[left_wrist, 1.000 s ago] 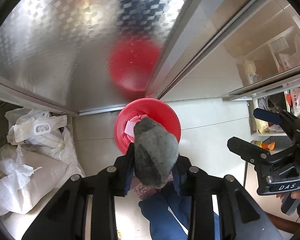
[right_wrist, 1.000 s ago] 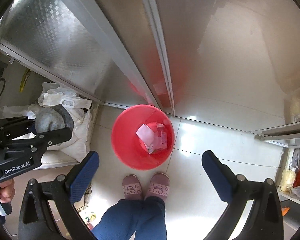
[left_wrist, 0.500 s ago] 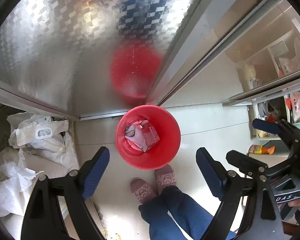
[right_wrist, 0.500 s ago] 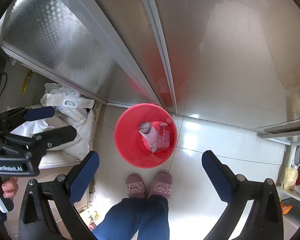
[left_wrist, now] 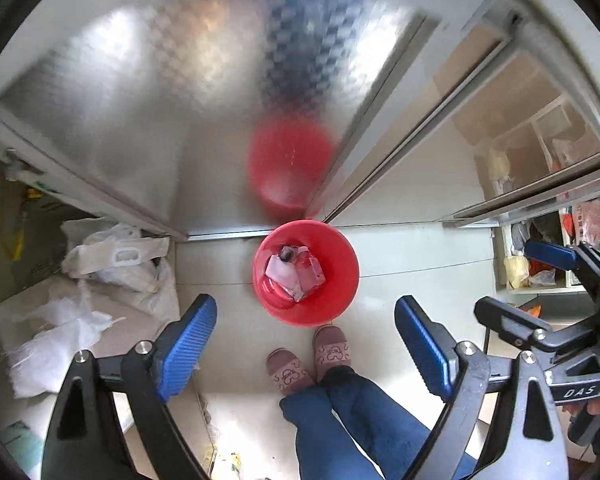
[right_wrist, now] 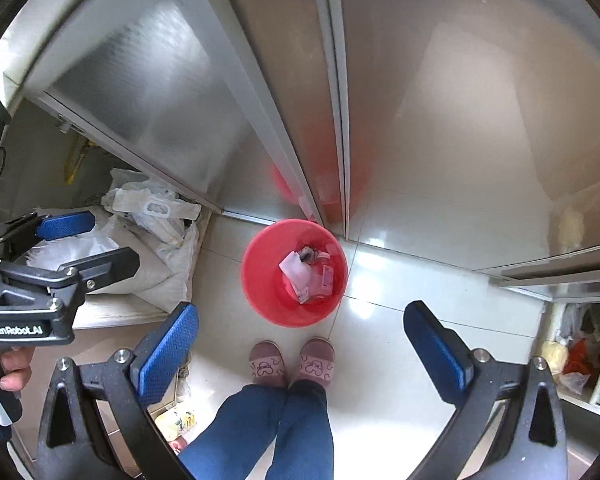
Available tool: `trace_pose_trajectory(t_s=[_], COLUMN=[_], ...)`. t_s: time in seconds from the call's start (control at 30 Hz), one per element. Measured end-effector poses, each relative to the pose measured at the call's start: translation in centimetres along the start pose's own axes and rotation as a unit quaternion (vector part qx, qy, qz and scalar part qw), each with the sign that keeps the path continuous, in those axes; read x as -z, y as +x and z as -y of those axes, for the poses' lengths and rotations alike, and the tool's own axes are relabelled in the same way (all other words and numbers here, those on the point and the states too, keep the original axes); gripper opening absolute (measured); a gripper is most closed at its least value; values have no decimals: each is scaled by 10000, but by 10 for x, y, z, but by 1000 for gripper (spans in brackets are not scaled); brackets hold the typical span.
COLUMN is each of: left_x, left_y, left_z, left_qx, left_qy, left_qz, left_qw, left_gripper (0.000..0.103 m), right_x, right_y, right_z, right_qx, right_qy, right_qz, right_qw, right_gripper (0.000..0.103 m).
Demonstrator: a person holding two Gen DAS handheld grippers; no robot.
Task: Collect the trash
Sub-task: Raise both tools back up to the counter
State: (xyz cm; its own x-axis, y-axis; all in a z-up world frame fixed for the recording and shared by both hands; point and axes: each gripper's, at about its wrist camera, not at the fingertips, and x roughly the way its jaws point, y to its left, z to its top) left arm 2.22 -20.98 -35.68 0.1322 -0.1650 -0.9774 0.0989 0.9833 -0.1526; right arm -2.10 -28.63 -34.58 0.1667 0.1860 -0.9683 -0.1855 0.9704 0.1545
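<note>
- A left gripper (left_wrist: 304,344) with black arms and ribbed blue pads, jaws spread wide and empty.
- Below it, a round red plastic bucket (left_wrist: 342,280) on pale floor tiles, holding pink and white scraps of rubbish (left_wrist: 294,272).
- Two pink slippers (left_wrist: 312,356) just beside the bucket.
- White plastic sacks (left_wrist: 100,272) at left.
- The right gripper (left_wrist: 540,292) at the right edge, jaws apart.

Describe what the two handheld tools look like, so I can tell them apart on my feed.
Both are black-framed with silver bolts and ribbed blue finger pads. The left tool carries white "GenRobot.AI" lettering on its body; the right tool reads "DAS". Bare fingers grip each handle; no cables are visible.
</note>
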Motion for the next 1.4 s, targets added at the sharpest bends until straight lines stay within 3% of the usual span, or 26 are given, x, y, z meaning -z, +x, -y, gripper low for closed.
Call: trace_pose_trajectory(t_s=[0.3,0.63,0.9,1.17,1.27,1.4], left_x=[6,5,-1,-17,-27,-51], left_y=[-103,-206,-260,-300,-310,-314], left_z=[15,28,9,-22,-36,-56], left_qx=[43,-46,-358,-671,-742,-747], left_qy=[-69,-182,-467,-501,-507,-478], left_qz=[374,960,1501,1847,1945,1994], left_qw=[9993,9952,9869,9792,9768,9759], left_gripper=[91,91,93,94,103,103], right_x=[-7,-23,-41,-86,-105,-131], right_y=[-99,-189,-214,-235,-236,-233], right_z=[-27,-44,-52,-85,-97,-114], right_qx=[-8,-45,-168,-280,-296,-297], right_qy=[-278,-819,-1178,-1670,-1762,-1783], right_qz=[202,840,1087,1531,1651,1693], right_qw=[9994,9931,9869,9736,9699,9689], right_gripper=[102,102,102,102,102,102])
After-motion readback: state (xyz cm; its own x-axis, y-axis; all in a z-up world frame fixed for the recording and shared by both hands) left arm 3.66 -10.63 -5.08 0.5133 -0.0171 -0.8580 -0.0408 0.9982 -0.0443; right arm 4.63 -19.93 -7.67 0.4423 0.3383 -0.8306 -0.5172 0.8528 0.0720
